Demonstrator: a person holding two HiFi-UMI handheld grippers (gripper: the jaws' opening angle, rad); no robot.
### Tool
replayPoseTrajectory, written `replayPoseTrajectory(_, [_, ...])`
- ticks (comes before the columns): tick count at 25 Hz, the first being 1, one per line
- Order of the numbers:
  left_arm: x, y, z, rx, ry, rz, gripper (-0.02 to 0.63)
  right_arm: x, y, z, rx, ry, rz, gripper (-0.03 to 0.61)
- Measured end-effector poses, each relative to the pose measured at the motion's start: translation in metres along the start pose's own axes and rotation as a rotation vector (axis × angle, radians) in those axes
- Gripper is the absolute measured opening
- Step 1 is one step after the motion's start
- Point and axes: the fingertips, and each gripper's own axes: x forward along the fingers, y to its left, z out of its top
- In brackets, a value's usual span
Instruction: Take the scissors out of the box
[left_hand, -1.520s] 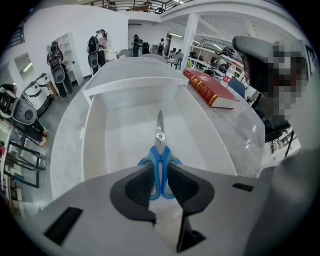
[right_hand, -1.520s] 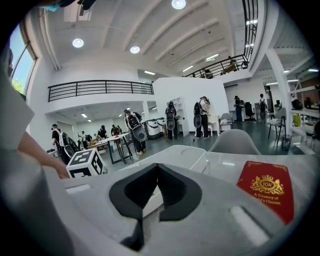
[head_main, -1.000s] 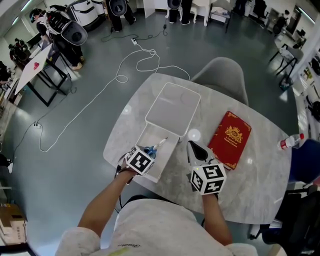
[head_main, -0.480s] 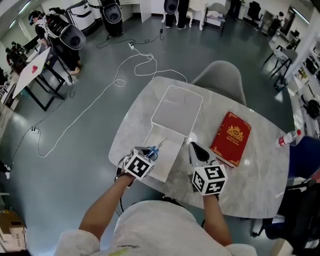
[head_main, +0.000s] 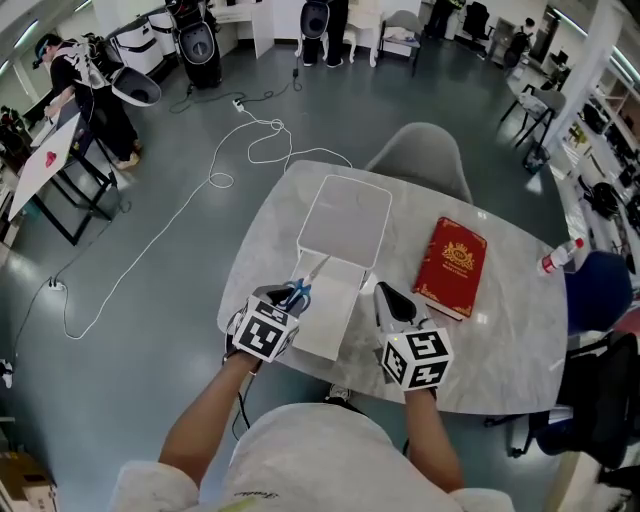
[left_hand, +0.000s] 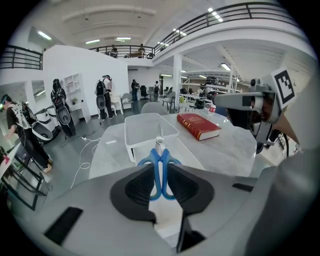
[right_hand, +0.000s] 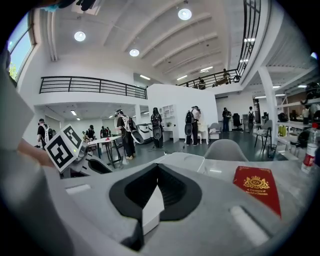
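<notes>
The scissors (head_main: 301, 291) have blue handles and pale blades. My left gripper (head_main: 288, 302) is shut on the handles and holds them in the air over the near part of the open white box (head_main: 337, 322), blades pointing away. In the left gripper view the scissors (left_hand: 159, 151) stand between the jaws of my left gripper (left_hand: 160, 172), with the box (left_hand: 150, 128) beyond. My right gripper (head_main: 387, 296) is at the box's near right edge. In the right gripper view a white piece of the box (right_hand: 152, 208) sits pinched between the jaws of my right gripper (right_hand: 157, 175).
A red book (head_main: 450, 264) lies on the marble table (head_main: 500, 330) right of the box. The box's lid (head_main: 345, 212) lies open at the far side. A bottle (head_main: 558, 259) stands at the right edge. A grey chair (head_main: 420, 160) is behind the table.
My left gripper has risen with the scissors, lifting them up from the box's floor. My right gripper has stayed at the box's right edge.
</notes>
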Motion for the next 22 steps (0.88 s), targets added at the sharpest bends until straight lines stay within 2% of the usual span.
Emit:
replayPoseTrajectory(10, [-0.047, 0.006, 0.030, -0.010, -0.205, 0.017, 0.080, -0.027, 0.025, 0.009, -0.032, -0.037, -0.059, 0.005])
replayPoseTrajectory(22, [-0.111, 0.006, 0.028, -0.064, -0.398, 0.047, 0.080, -0.067, 0.060, 0.011, -0.059, -0.062, -0.105, 0.005])
